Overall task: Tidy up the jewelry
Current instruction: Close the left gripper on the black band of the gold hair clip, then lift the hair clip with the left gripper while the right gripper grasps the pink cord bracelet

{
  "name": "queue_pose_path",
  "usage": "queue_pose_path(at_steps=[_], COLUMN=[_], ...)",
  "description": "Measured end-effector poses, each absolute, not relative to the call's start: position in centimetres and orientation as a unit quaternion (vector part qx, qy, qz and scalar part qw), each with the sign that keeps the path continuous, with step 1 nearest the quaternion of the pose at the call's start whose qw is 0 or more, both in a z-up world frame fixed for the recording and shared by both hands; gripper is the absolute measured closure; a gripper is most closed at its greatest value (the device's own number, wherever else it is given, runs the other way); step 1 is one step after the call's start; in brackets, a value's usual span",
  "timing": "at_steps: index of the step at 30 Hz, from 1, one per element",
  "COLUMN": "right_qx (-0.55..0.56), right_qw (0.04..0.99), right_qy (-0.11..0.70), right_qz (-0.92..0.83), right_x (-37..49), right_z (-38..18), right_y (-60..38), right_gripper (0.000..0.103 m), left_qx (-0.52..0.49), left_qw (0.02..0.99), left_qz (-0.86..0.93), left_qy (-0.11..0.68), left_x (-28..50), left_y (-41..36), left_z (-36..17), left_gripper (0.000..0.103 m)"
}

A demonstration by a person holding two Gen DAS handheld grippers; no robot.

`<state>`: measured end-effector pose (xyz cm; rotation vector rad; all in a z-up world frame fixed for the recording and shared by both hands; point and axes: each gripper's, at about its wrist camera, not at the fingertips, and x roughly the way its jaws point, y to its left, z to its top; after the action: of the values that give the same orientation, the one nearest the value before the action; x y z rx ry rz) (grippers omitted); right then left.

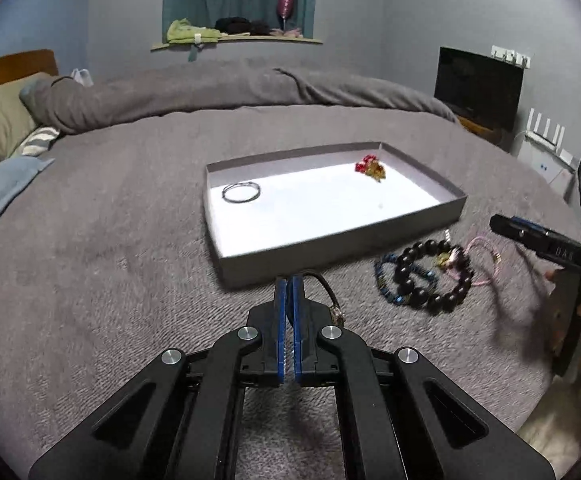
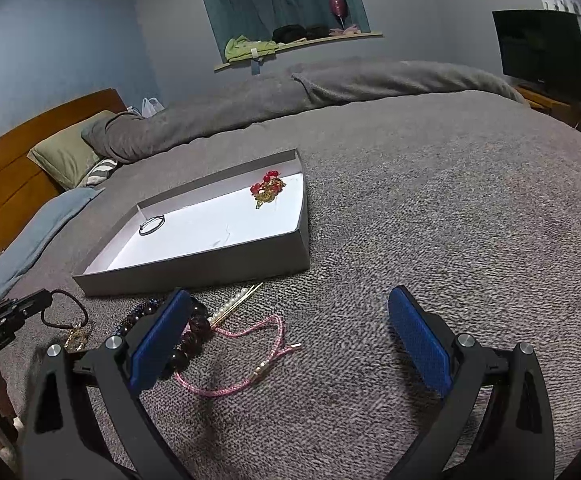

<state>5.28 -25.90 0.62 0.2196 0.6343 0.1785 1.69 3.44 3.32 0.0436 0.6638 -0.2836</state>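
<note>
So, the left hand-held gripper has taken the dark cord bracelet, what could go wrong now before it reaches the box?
1. The left hand-held gripper pinches only a thin part of the dark cord bracelet, so it may slip out on the way to the box.
2. Its gold charm hangs close to the beaded bracelets and could catch on them.
3. The loop hangs below the pads and might snag on the box wall.

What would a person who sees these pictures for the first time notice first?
The bright white inside of the shallow grey box on the grey bed stands out, with a thin ring bracelet and a red and gold piece in it. Beside the box lies a black bead bracelet with other pieces, and the left gripper pinches a dark cord.
</note>
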Motion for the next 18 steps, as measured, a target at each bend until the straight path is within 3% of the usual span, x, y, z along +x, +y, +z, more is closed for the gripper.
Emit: queue_pose_path(at_steps=[4,5,9,14,16,18], right_qx=[0.087,0.077,0.054,0.034,0.038,0.044], right_qw=[0.940,0.940,0.931,0.926,0.923,0.922], right_qy=[0.317,0.318,0.347,0.364,0.369,0.369], right_qz=[0.093,0.092,0.101,0.098,0.101,0.106], right_x=[4.6,4.4,4.9,5.0,5.2,5.2], right_z=[0.8,0.8,0.0,-0.6,-0.8,-0.8], right_y=[-25.6,-25.3,-24.2,-23.3,-23.3,-23.4], right_gripper=[0.009,0.014,0.055,0.080,0.095,0.098], left_qx=[0.020,0.020,0.022,0.023,0.023,0.024], left_qw=[0.934,0.933,0.932,0.930,0.930,0.930], left_qz=[-0.147,-0.147,-0.147,-0.147,-0.148,-0.148], left_qy=[0.324,0.327,0.331,0.335,0.336,0.336], left_x=[1.8,1.8,1.9,1.9,1.9,1.9], left_y=[3.2,3.1,2.8,2.9,2.9,2.9], left_z=[3.2,3.0,2.7,2.3,2.2,2.1], left_gripper=[0.099,0.099,0.099,0.099,0.099,0.099])
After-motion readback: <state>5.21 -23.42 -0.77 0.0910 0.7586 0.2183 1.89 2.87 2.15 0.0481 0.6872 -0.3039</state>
